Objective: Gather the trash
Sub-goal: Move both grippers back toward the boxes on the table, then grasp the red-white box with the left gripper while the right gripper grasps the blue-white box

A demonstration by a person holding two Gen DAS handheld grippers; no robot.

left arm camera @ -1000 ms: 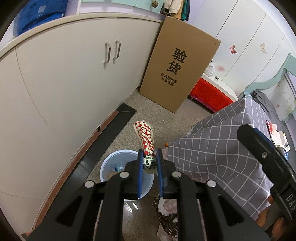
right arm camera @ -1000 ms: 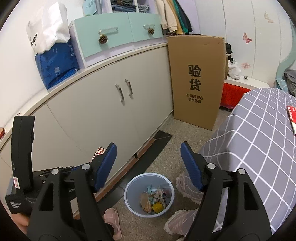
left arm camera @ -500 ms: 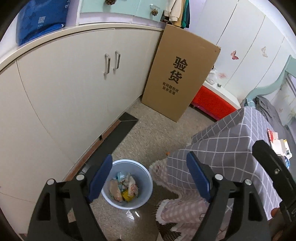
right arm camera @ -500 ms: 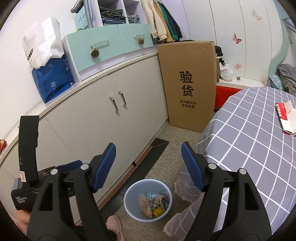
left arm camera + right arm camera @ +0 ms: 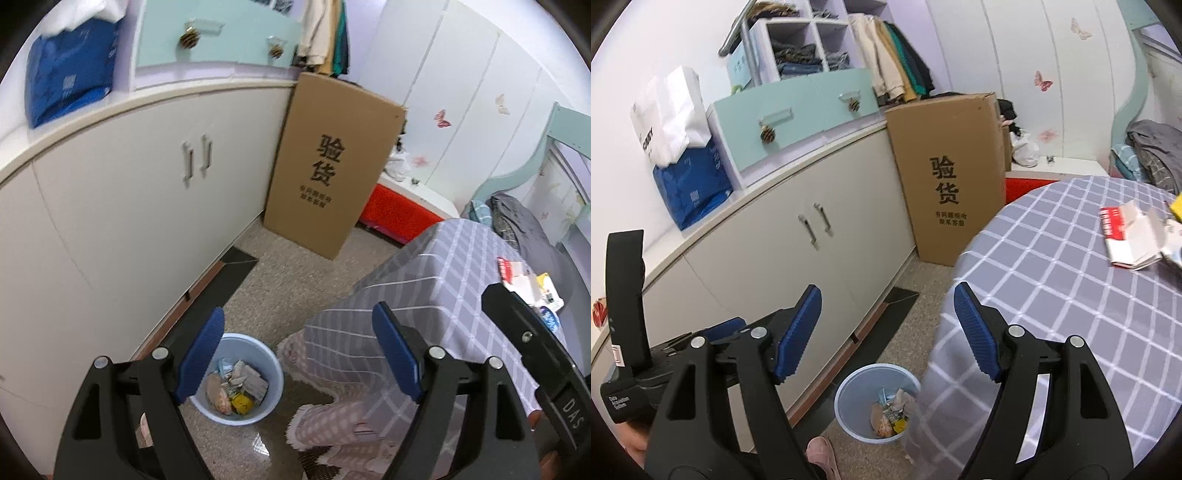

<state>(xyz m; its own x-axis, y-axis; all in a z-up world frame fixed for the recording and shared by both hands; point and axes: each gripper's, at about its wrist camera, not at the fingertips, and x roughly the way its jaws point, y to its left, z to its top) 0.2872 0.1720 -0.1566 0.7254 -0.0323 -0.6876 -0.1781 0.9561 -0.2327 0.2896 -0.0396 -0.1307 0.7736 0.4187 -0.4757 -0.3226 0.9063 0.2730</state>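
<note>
Gone from my left gripper [image 5: 297,341] is the red-and-white wrapper I pinched a second ago; both it and my right gripper [image 5: 886,317] now gape wide and empty. Below and ahead of my left fingers sits the bin [image 5: 275,380], holding wrappers. Ahead to my right, on the table [image 5: 1052,288], lies a torn red-and-white carton [image 5: 1130,236]: light, crushable, best pinched at its folded edge. Only my right view shows it plainly; my left shows the bin unobstructed.
</note>
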